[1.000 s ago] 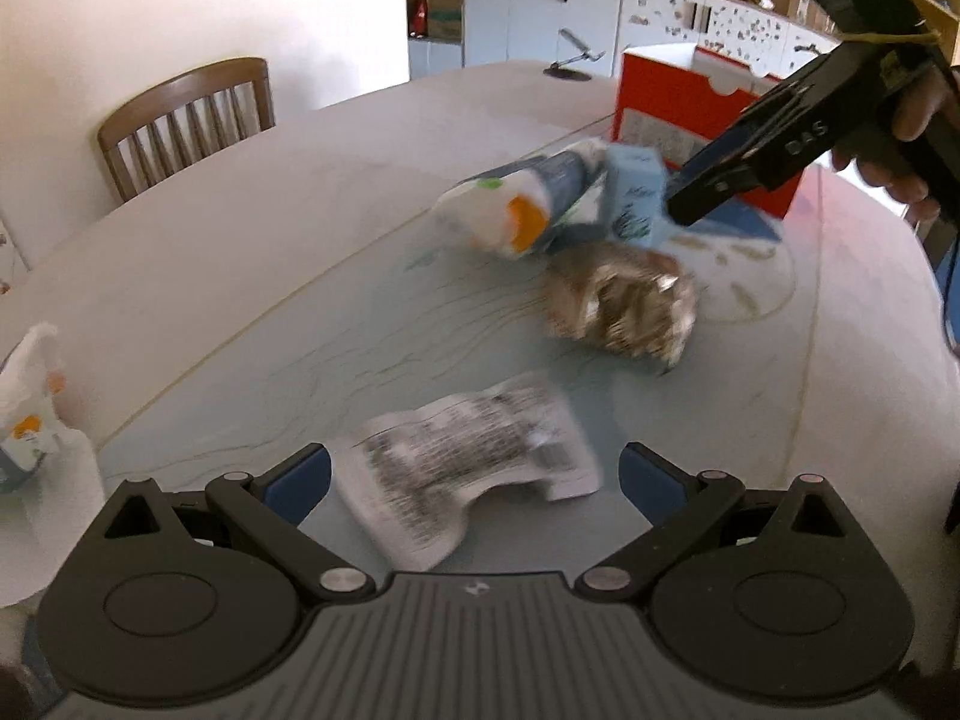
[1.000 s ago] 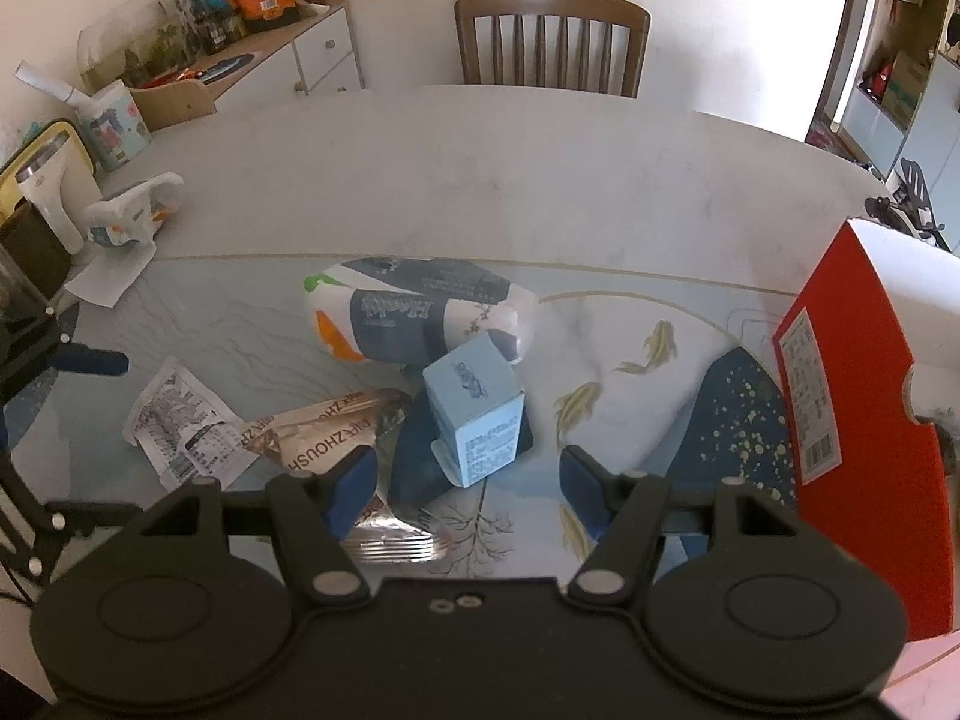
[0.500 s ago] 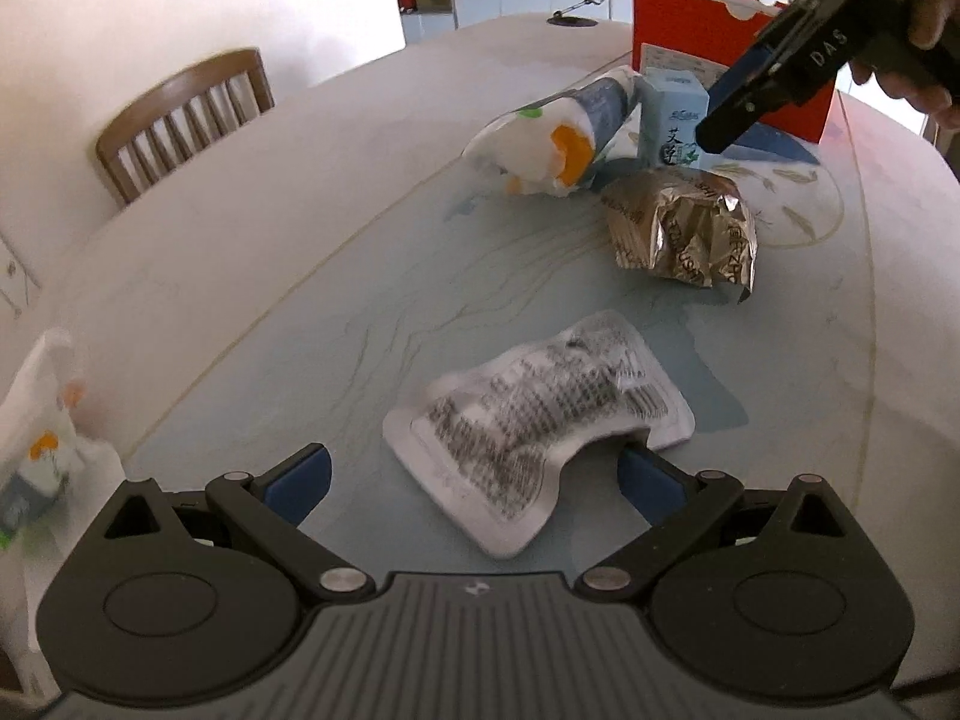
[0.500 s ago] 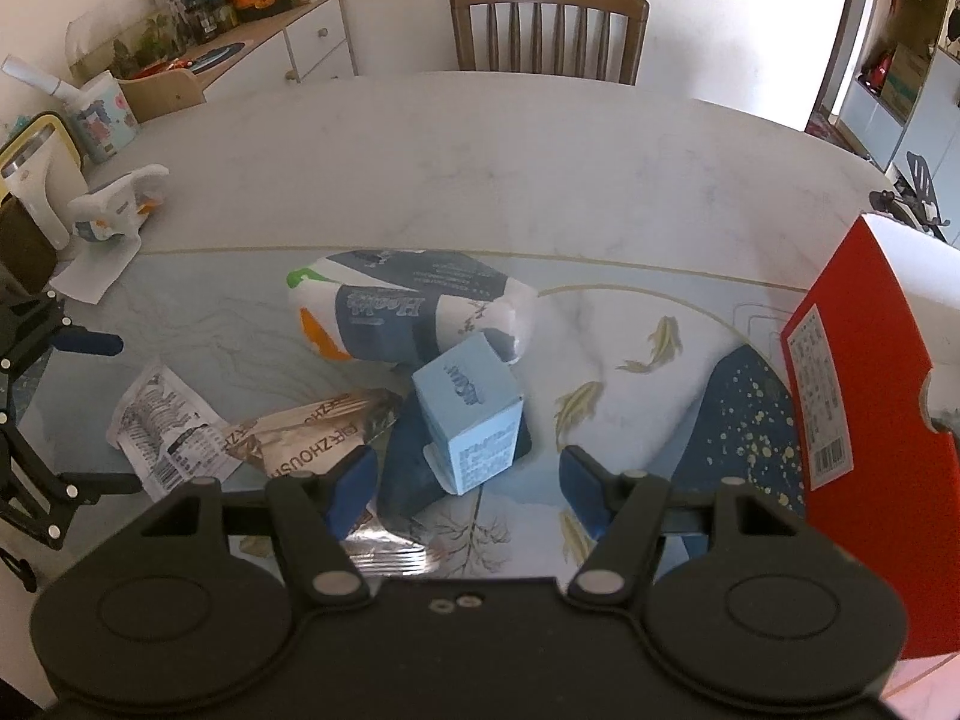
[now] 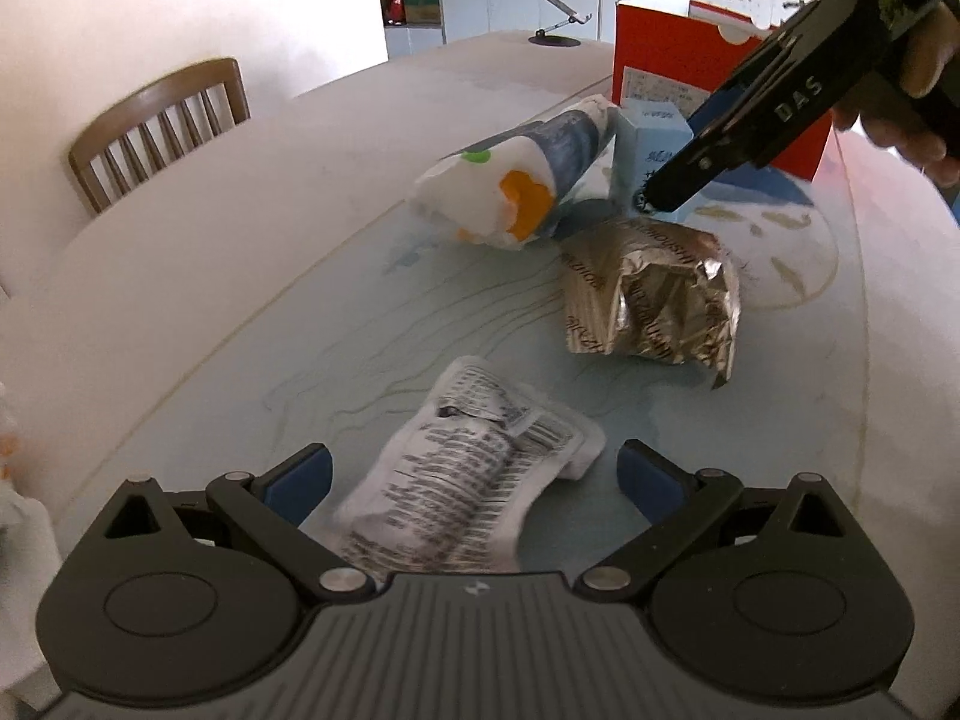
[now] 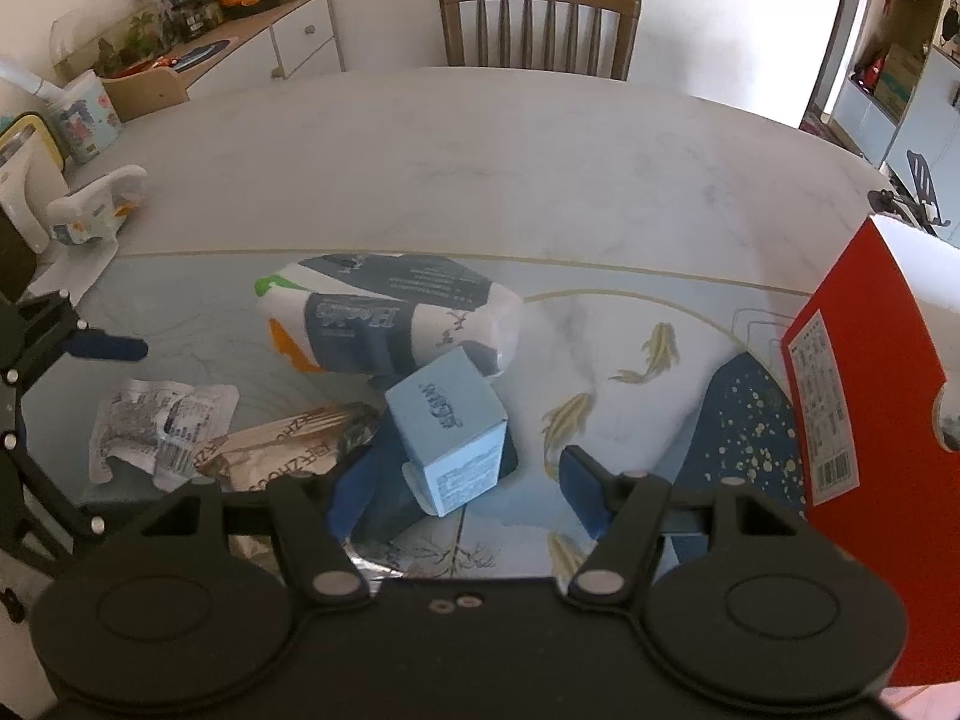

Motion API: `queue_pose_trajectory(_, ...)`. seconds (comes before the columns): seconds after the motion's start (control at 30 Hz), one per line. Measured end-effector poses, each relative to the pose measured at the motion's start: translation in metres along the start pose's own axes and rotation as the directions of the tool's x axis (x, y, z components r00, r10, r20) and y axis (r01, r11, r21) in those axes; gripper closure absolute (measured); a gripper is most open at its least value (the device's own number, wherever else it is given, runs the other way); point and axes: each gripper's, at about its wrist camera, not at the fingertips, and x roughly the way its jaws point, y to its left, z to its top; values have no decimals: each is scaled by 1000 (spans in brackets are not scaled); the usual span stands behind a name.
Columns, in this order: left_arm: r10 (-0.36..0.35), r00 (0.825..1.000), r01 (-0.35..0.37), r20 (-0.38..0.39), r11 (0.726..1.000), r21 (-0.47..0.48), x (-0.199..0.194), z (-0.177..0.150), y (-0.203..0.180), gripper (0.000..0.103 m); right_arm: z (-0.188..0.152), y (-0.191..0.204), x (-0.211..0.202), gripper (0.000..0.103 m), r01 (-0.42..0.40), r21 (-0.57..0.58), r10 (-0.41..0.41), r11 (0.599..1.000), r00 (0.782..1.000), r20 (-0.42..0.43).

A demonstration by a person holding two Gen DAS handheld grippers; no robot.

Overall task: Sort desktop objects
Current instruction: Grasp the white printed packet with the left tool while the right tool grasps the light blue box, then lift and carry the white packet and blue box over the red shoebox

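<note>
My left gripper [image 5: 474, 474] is open, its jaws on either side of a flat white printed packet [image 5: 468, 492] lying on the table. The packet also shows in the right wrist view [image 6: 159, 420]. Beyond it lie a crumpled gold foil bag [image 5: 651, 300] and a white, blue and orange tissue pack [image 5: 522, 180]. My right gripper [image 6: 456, 474] is open, with a small light blue box [image 6: 450, 426] standing between its jaws. The right gripper also shows in the left wrist view [image 5: 750, 120], over that box [image 5: 654, 138].
A red carton [image 6: 864, 420] stands at the right on the table. The table [image 6: 540, 168] has a glass mat with fish patterns. A wooden chair [image 6: 534, 24] stands at the far side. A white toy-like item [image 6: 96, 204] and a sideboard [image 6: 240, 42] are at the left.
My left gripper has moved forward so the white packet now lies between its jaws. My right gripper has closed in around the blue box.
</note>
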Motion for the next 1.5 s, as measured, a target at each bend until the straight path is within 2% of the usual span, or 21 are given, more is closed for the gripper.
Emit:
queue_pose_trajectory(0.07, -13, 1000, 13, -1, 999, -34, -1, -3, 3, 2, 0, -1, 3, 38, -1, 6, 1, 1000, 1000, -1)
queue_pose_trajectory(0.27, -16, 1000, 16, -2, 999, -41, -6, -4, 7, 9, 1, -3, 10, 41, -2, 16, 2, 1000, 1000, -1)
queue_pose_trajectory(0.43, -4, 1000, 4, 7, 999, -52, -9, -3, 10, 25, 2, -1, 15, 45, 0, 11, 0, 1000, 1000, -2)
queue_pose_trajectory(0.6, 15, 1000, -14, 17, 998, -69, -10, -4, 5, 33, 3, 0, 15, 51, -1, 10, 1, 1000, 1000, 7)
queue_pose_trajectory(0.67, 31, 999, -28, 23, 996, -85, -10, -4, 2, 34, 3, 0, 15, 54, -1, 8, 1, 1000, 1000, 10)
queue_pose_trajectory(0.7, 37, 999, -35, 24, 995, -93, -10, -4, 0, 34, 2, 1, 16, 59, -1, 7, 1, 1000, 1000, 9)
queue_pose_trajectory(0.8, 49, 998, -45, 28, 991, -124, -9, -3, -2, 35, 2, 2, 15, 66, -9, 9, 9, 1000, 1000, 11)
queue_pose_trajectory(0.87, 55, 998, -50, 28, 988, -147, -9, -3, -3, 35, 2, 3, 15, 68, -1, 2, 1, 1000, 1000, 18)
queue_pose_trajectory(1.2, 77, 996, -60, 42, 945, -322, -15, -6, -2, 35, -5, 2, 2, 70, 20, 3, -20, 1000, 999, 44)
queue_pose_trajectory(1.5, 86, 996, -62, 39, 909, -412, -28, -14, -5, 35, -17, -1, -14, 71, 23, 5, -23, 1000, 999, 43)
